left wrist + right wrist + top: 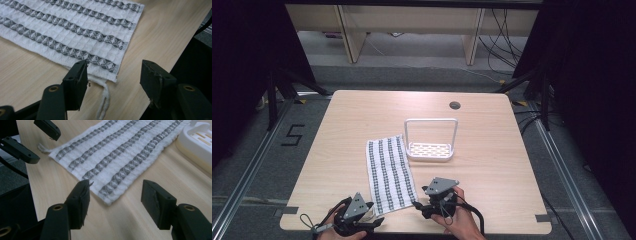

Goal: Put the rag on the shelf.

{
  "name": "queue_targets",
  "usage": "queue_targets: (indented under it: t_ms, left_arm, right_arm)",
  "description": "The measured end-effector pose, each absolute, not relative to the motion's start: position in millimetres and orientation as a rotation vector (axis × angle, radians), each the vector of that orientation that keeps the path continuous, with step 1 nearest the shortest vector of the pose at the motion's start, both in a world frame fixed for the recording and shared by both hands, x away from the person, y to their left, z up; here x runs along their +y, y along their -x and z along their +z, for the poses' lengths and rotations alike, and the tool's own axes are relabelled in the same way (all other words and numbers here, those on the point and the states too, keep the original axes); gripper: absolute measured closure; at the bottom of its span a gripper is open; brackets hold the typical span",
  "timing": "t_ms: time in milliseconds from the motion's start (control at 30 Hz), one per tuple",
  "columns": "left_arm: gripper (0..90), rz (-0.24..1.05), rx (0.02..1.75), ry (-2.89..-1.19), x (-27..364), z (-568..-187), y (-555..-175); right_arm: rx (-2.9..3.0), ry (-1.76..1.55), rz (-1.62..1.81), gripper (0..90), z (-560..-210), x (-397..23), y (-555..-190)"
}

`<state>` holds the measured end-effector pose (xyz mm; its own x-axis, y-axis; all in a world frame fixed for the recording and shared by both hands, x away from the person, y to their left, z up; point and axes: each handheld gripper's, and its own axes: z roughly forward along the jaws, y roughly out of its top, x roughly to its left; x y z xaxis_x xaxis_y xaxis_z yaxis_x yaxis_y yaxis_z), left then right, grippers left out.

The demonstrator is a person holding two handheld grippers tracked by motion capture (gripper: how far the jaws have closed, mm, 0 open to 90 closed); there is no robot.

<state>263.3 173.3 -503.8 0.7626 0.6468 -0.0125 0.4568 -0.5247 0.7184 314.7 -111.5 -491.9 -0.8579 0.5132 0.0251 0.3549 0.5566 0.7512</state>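
A white towel [388, 172] with grey patterned stripes lies flat on the wooden table [492, 150]. My left gripper [378, 220] is at its near left corner, held in a hand at the table's front edge. In the left gripper view the jaws of that gripper [114, 66] stand apart, with the towel's corner [113, 75] and its white hanging loop [103, 100] between them, untouched. My right gripper [418, 204] is at the near right corner. In the right gripper view its jaws [116, 186] are apart around that corner [107, 199], not pressing it.
A white plastic rack [431, 150] with a tall handle stands just beyond the towel's far right corner, and appears as a rack [200, 140] in the right gripper view. A cable hole [455, 105] sits at the table's back. The table's front edge runs close under both hands.
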Motion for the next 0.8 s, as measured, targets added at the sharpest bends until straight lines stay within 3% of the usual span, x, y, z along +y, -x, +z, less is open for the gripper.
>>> queue_targets:
  t_ms: [800]
  left_arm:
    - [49.6,0.327,0.814,-2.314,169,-509,-280]
  right_arm:
    - [2.652,-0.730,1.076,46.6,-505,-88,-328]
